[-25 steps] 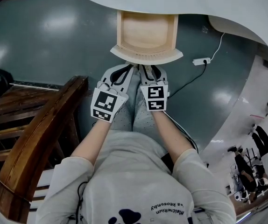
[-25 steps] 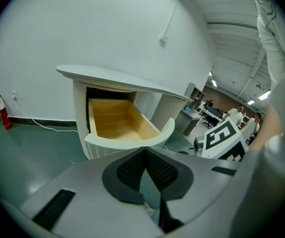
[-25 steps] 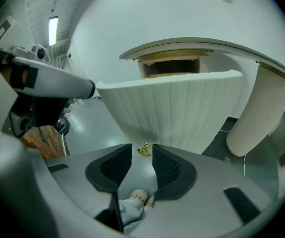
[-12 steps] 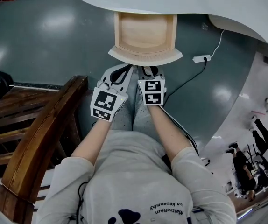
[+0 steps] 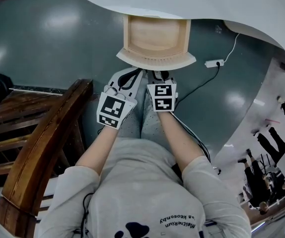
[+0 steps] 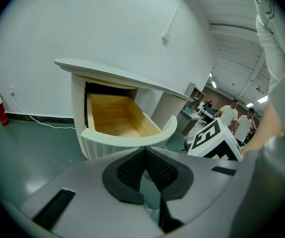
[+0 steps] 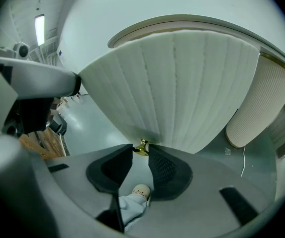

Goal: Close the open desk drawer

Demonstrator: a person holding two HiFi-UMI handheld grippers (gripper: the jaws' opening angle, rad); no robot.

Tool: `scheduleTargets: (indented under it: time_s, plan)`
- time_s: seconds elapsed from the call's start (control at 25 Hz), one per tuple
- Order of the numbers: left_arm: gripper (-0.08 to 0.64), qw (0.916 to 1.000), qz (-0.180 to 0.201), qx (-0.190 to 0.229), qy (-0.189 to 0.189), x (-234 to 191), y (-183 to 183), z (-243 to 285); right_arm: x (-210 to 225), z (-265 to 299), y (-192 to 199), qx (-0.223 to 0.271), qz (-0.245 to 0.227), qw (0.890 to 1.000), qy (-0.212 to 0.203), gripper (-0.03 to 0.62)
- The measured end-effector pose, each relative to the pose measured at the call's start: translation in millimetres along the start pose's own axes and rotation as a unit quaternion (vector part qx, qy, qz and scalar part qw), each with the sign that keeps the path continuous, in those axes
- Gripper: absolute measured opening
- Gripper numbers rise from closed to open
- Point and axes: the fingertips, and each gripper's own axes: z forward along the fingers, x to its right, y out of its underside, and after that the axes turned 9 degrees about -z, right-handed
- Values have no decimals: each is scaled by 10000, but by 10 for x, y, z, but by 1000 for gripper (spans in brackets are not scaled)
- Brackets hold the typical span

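The desk drawer (image 5: 155, 33) stands pulled out from under the white desk top (image 5: 207, 4), showing its bare wooden inside and curved white ribbed front (image 5: 156, 59). A small brass knob (image 7: 141, 147) sticks out low on that front (image 7: 182, 83). My right gripper (image 7: 141, 150) has just been closing; the knob sits between its fingertips and fills the gap. In the head view the right gripper (image 5: 157, 76) reaches under the front's lower edge. My left gripper (image 5: 131, 75) hangs beside it, short of the drawer (image 6: 125, 138); this left gripper (image 6: 143, 151) is shut with nothing in it.
A dark wooden chair (image 5: 43, 133) stands close on the left. A white power strip (image 5: 214, 63) and its cable lie on the grey floor to the right. A ribbed white desk leg (image 7: 256, 103) rises beside the drawer. People (image 6: 229, 115) stand far off.
My right gripper has moved a little up the picture, closer to the drawer front. The left gripper and the drawer have stayed where they were.
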Motion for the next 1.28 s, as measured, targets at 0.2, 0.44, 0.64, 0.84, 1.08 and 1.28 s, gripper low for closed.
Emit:
scheduleTargets:
  time_s: [0.2,0.44,0.64,0.84,1.08,1.28]
  plan:
    - [9,10000,89,4,-5,-41,-63,68,59,34,-68,-1,11,10000,-19,110]
    - [9,9999,144,-46,-15,-101,-120,135,108,72,-151,6,43,10000,-8,110]
    - [9,10000,94,-28,-5,-139,-194,174,146,100,-225,-21,50,10000,9,110]
    - [9,10000,56,-18,-15,-202,-329,236,226,154,-356,4,3,10000,30,110]
    - [9,10000,-45,15,-49,-276,-434,280,262,220,-463,55,-98,9999,29,109]
    - [9,9999,-48,123,-66,-367,-569,351,333,291,-611,152,-140,9998,49,109]
